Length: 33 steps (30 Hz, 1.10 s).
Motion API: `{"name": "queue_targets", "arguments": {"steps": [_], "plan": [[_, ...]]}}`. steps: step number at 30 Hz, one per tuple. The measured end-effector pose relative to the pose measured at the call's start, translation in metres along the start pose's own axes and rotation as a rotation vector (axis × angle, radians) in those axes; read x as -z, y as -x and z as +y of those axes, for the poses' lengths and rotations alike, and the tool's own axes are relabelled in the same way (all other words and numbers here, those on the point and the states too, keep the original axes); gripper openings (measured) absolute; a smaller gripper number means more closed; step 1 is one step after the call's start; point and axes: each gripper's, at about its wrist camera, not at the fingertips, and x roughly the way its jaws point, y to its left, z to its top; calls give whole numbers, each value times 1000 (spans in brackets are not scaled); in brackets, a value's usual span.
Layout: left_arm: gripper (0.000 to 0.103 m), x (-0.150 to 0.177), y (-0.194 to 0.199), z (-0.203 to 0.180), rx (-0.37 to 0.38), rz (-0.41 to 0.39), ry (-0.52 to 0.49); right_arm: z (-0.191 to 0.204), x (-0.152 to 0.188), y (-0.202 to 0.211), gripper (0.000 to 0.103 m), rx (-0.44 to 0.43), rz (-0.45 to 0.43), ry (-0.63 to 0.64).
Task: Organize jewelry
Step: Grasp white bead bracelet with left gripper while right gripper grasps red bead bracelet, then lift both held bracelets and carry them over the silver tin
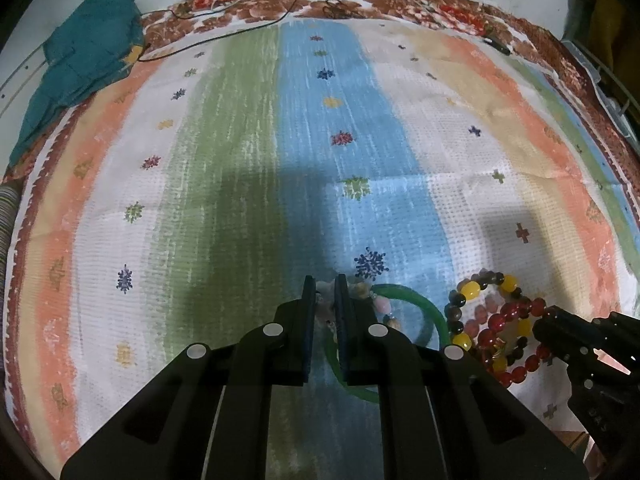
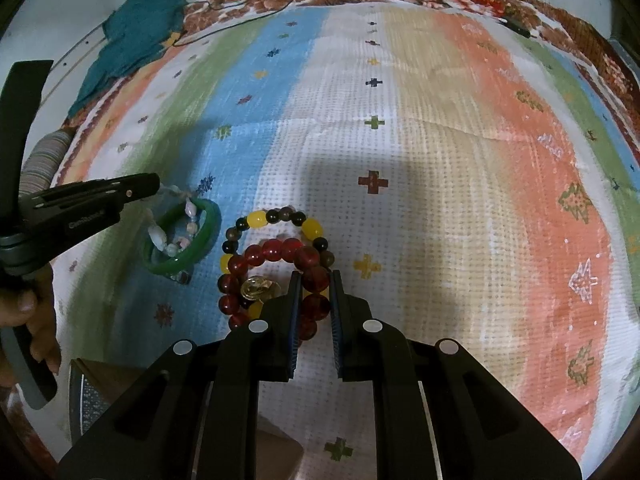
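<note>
On the striped cloth lie a green bangle (image 1: 434,314) (image 2: 210,216), a yellow-and-brown bead bracelet (image 1: 469,290) (image 2: 257,220) and a red bead bracelet (image 1: 496,322) (image 2: 272,250) with a gold charm (image 2: 256,287). My left gripper (image 1: 324,280) (image 2: 157,187) is shut on a pastel bead bracelet (image 1: 382,304) (image 2: 191,212), which trails across the bangle. The right gripper (image 2: 316,278) (image 1: 560,332) is shut on a bead of the red bracelet, at the right side of its loop. Both grippers point steeply down at the cloth.
A teal cloth (image 1: 88,52) (image 2: 136,28) lies at the far left corner, with thin cables (image 1: 240,28) beside it. A small dark object (image 1: 498,44) sits at the far right edge. A hand (image 2: 28,308) holds the left gripper's handle. A brown box (image 2: 104,376) stands near left.
</note>
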Motion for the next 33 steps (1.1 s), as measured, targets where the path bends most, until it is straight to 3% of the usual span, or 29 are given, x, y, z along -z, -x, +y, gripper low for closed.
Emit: {"name": "queue_targets", "arguments": {"steps": [22,33], "plan": [[9,4,65,-25,-33,-195,-125,7,3,57,14,60,-234,19],[9,14,98,-34,-1,-270,-115,10,11,79,14,77,-306,28]]}}
